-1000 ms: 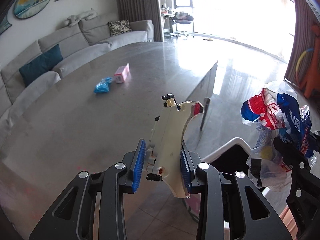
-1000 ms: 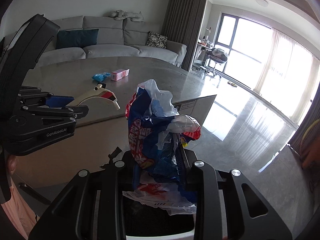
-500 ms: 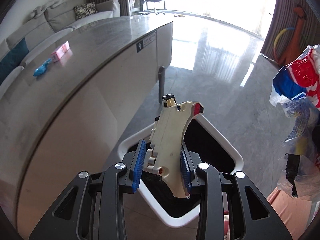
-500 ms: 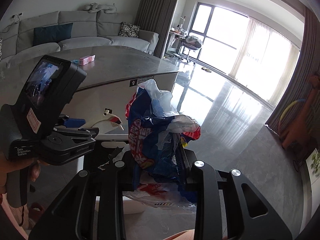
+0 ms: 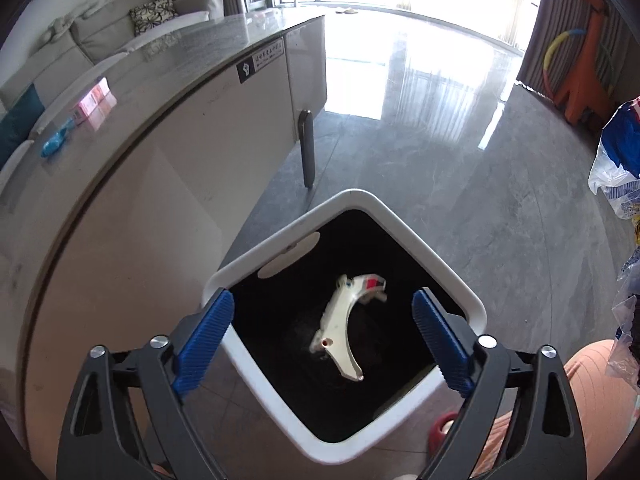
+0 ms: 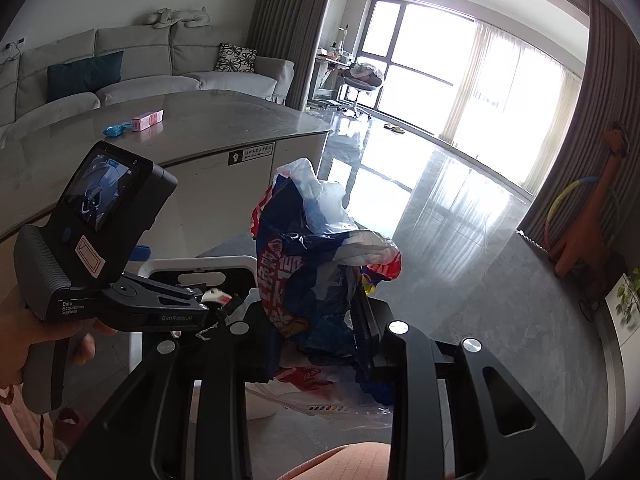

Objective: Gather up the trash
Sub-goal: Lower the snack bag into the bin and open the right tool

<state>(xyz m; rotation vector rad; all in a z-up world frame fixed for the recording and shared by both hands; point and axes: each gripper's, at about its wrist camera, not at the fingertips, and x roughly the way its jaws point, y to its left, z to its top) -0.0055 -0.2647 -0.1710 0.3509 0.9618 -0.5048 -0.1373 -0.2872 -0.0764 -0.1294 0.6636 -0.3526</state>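
Bright window glare on glossy floor; fisheye-warped, dark edges.

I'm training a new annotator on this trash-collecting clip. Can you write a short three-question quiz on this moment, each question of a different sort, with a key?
1. True or false: the white plastic piece is clamped between the left gripper's pads.
2. Multiple choice: what does the right gripper hold? A) a pink box B) a crumpled blue, red and white plastic bag C) nothing
3. Fill in: two items lie on the grey counter: a pink box and a small ____ wrapper.

Key
1. False. The jaws are opening, well apart, and the piece is loose over the black inside of the white bin.
2. B, the bag.
3. Blue.
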